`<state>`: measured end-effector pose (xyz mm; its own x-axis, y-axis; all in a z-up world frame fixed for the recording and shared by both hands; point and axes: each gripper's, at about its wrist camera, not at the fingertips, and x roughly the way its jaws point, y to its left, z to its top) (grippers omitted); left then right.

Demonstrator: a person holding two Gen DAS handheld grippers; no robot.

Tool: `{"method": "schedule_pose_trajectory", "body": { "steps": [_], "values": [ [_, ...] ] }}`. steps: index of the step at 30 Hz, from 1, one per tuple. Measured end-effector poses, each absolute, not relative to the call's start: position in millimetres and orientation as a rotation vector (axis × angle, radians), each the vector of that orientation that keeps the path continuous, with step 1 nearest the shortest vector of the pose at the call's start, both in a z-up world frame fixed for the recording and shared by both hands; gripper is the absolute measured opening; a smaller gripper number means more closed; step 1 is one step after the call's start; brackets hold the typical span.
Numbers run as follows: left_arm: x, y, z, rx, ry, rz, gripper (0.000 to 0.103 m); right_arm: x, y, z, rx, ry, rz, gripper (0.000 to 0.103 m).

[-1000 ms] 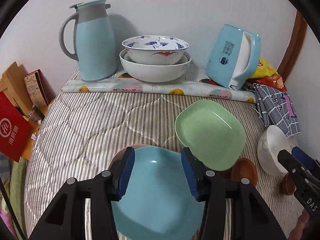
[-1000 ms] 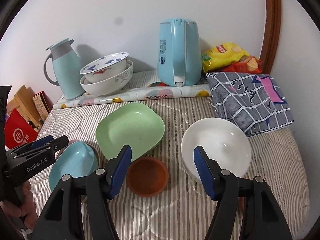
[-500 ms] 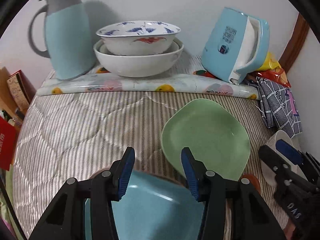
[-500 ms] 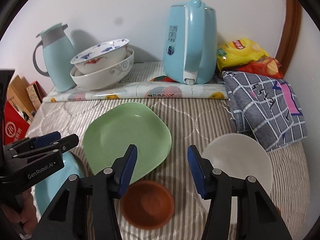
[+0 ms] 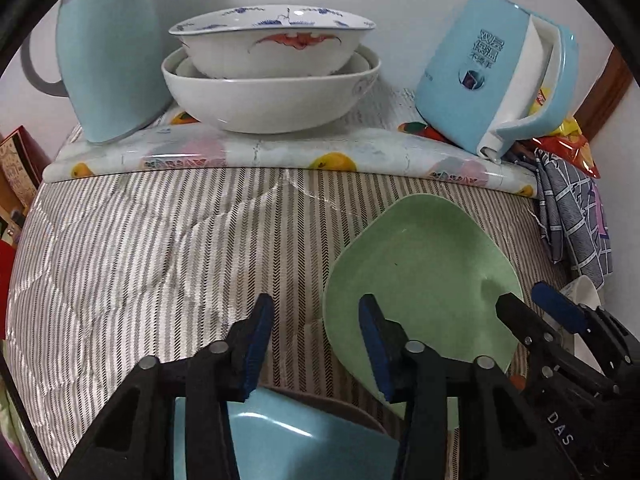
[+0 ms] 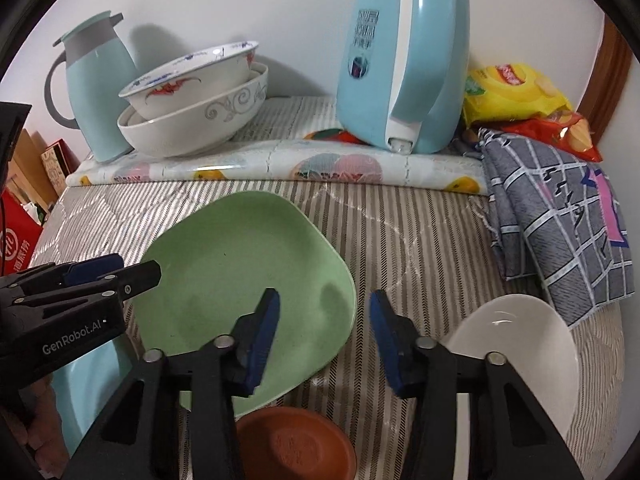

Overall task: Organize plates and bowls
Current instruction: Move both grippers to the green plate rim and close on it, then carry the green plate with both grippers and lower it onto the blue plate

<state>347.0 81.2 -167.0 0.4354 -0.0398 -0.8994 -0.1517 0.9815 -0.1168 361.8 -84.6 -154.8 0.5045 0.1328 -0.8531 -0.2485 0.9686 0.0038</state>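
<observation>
With the left gripper (image 5: 316, 344) closing on nothing above the blue plate (image 5: 304, 444) near the bed's (image 5: 160, 248) front edge, seat a pad under its rim, while the empty, closing right gripper (image 6: 324, 340) straddles the green plate's (image 6: 240, 264) right rim mid-bed.

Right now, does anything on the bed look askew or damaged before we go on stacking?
Nothing looks broken or spilled. The patterned bowl sits tilted inside the larger white bowl, not nested level. The green plate overlaps the blue dish at its edge.
</observation>
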Motion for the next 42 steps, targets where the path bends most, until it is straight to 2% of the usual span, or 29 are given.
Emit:
{"method": "schedule_pose_trajectory", "body": {
  "steps": [2, 6, 8, 11, 14, 42],
  "values": [
    [349.5, 80.6, -171.0, -0.195, 1.130, 0.057, 0.030, 363.9, -84.7, -158.5, -0.121, 1.028, 0.232, 0.037],
    [352.2, 78.7, -176.3, -0.208, 1.144, 0.032, 0.021, 365.8, -83.6, -163.0, -0.123, 1.032, 0.224, 0.031],
    [352.9, 77.2, -177.5, -0.205, 1.147, 0.027, 0.014, 365.7, -84.0, -163.4, -0.128, 1.028, 0.215, 0.021],
    [352.8, 76.2, -177.3, -0.189, 1.128, 0.037, 0.010, 366.2, -86.2, -163.9, -0.138, 1.021, 0.198, 0.010],
    [352.8, 79.5, -175.5, -0.212, 1.115, 0.032, 0.008, 365.6, -88.9, -163.1, -0.137, 1.013, 0.188, 0.005],
    [283.5, 90.7, -94.2, -0.260, 0.946, 0.012, 0.006, 305.1, -102.9, -85.5, -0.021, 0.856, 0.224, 0.002]
  ]
}}
